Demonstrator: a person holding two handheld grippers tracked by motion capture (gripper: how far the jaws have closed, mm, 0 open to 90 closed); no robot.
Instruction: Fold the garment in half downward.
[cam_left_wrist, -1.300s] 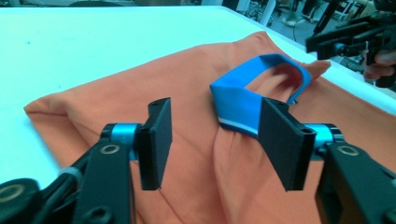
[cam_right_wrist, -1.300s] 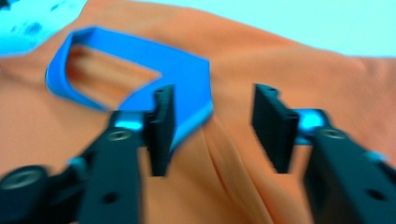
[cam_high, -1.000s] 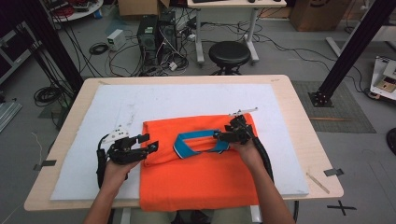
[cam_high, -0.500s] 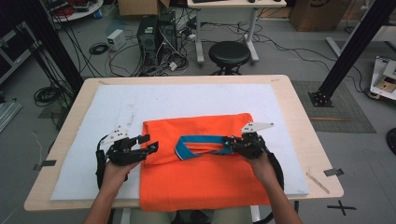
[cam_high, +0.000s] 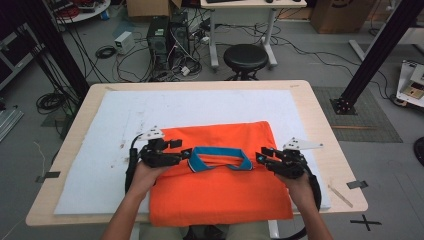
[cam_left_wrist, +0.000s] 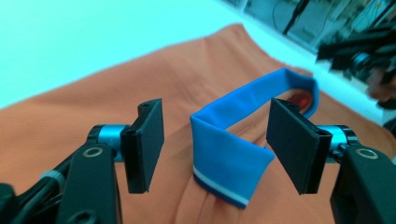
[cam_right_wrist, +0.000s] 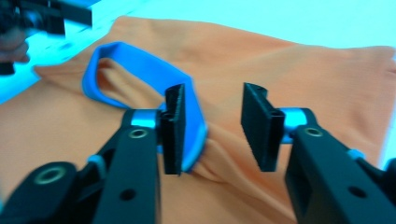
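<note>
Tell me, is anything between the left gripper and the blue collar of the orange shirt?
Nothing visible. The left gripper stands open with the near end of the blue collar directly between its jaws, untouched by the pads. Only the orange shirt lies beneath.

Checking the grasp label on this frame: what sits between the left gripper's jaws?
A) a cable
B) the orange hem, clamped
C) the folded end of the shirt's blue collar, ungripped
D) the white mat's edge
C: in the left gripper view the left gripper stands open around the blue collar of the orange shirt, pads clear of it.
</note>
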